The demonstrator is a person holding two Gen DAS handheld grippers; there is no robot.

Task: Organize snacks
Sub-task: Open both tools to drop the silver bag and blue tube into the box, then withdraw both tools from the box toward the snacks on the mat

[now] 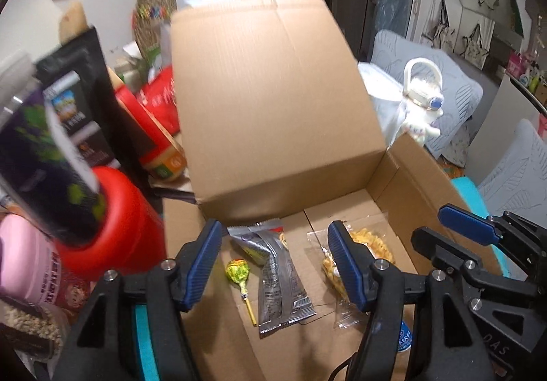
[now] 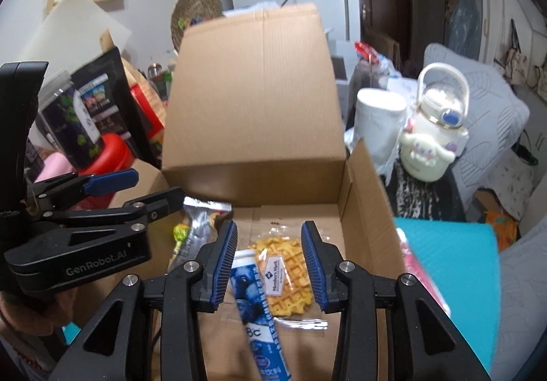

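Observation:
An open cardboard box (image 1: pixel 420 182) holds a green lollipop (image 1: pixel 238 273), a silver snack packet (image 1: pixel 278 282) and a clear-wrapped waffle (image 1: pixel 369 244). My left gripper (image 1: pixel 275 264) is open and empty above the lollipop and packet. In the right wrist view my right gripper (image 2: pixel 270 259) is open above the box (image 2: pixel 365 196); a blue blueberry tube (image 2: pixel 254 309) lies below its fingers beside the waffle (image 2: pixel 285 278). I cannot tell whether the tube touches the left finger. The left gripper (image 2: pixel 150 186) shows at the left.
The box's raised lid flap (image 1: pixel 270 107) stands at the back. Left of the box stand a red canister (image 1: pixel 112 234), dark snack bags (image 1: pixel 78 114) and a pink container (image 1: pixel 24 261). A white cartoon bottle (image 2: pixel 434 138) and a teal mat (image 2: pixel 454 278) are at the right.

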